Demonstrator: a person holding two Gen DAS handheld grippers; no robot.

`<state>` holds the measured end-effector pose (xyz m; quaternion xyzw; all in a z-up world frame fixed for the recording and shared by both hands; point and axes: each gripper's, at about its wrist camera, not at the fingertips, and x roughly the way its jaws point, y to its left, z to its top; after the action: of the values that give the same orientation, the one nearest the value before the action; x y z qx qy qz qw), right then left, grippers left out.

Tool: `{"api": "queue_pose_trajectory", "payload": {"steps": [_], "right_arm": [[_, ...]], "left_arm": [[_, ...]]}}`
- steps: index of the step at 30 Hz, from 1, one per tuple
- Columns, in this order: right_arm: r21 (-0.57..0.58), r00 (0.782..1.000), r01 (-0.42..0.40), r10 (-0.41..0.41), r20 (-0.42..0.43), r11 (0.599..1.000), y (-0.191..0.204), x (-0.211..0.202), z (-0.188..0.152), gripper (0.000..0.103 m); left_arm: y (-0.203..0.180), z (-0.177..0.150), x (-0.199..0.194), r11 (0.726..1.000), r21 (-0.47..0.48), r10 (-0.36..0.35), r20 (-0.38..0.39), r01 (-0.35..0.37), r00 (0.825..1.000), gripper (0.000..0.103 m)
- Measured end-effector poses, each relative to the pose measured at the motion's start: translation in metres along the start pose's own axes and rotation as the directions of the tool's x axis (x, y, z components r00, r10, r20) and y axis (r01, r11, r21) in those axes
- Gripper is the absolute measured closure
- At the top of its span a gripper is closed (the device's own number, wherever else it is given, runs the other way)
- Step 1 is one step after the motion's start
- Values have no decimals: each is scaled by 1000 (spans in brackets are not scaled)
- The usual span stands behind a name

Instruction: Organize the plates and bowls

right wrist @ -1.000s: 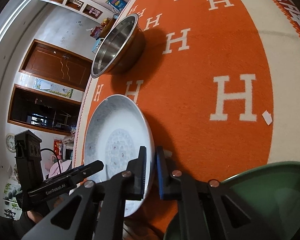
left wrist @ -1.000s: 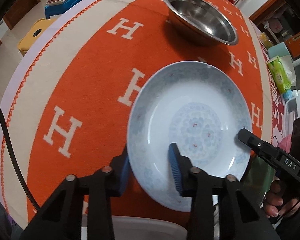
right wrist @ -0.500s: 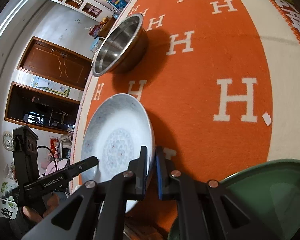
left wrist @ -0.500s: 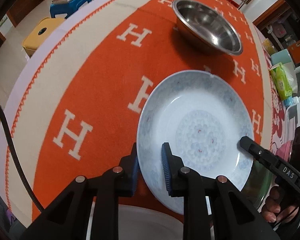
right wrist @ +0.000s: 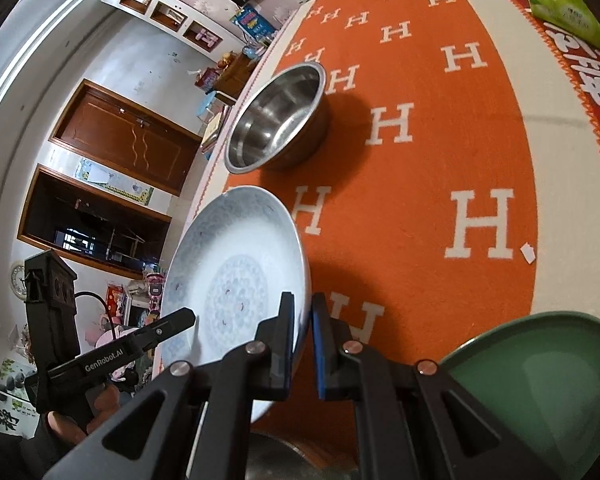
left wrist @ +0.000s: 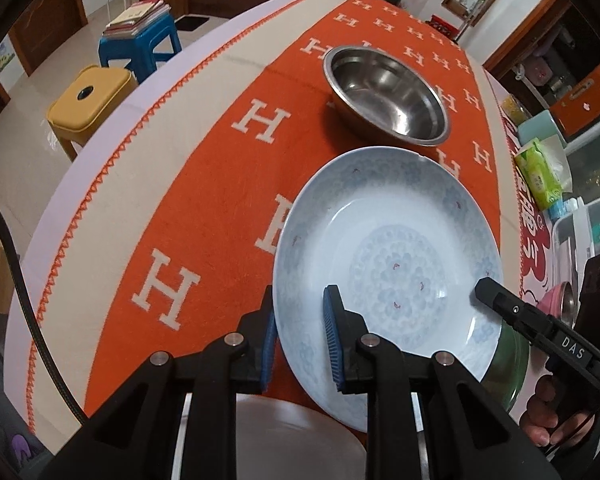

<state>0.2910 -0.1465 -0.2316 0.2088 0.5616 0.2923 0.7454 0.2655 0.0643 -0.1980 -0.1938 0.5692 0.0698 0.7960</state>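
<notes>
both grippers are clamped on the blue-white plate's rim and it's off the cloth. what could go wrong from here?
1. The left gripper and right gripper pinch only the edge of the plate; if the hands drift apart or twist, the rim may slip or chip.
2. The green dish sits close beneath the plate; a low sweep could knock it.
3. The steel bowl stands just beyond; a forward move risks a clash.

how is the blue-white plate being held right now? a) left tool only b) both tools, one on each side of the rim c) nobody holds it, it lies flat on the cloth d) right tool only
b: the left tool clamps the plate at one rim, and the right tool pinches the opposite rim.
</notes>
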Motion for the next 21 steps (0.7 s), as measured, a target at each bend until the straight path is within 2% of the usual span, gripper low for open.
{"api": "queue_pose_trajectory", "payload": {"steps": [21], "right_arm": [[-54,995,-28,33,90,998,34,-52,-32,94]], "left_arm": [[-3,-36,-77,998,53,-33,99,28,995,83]]}}
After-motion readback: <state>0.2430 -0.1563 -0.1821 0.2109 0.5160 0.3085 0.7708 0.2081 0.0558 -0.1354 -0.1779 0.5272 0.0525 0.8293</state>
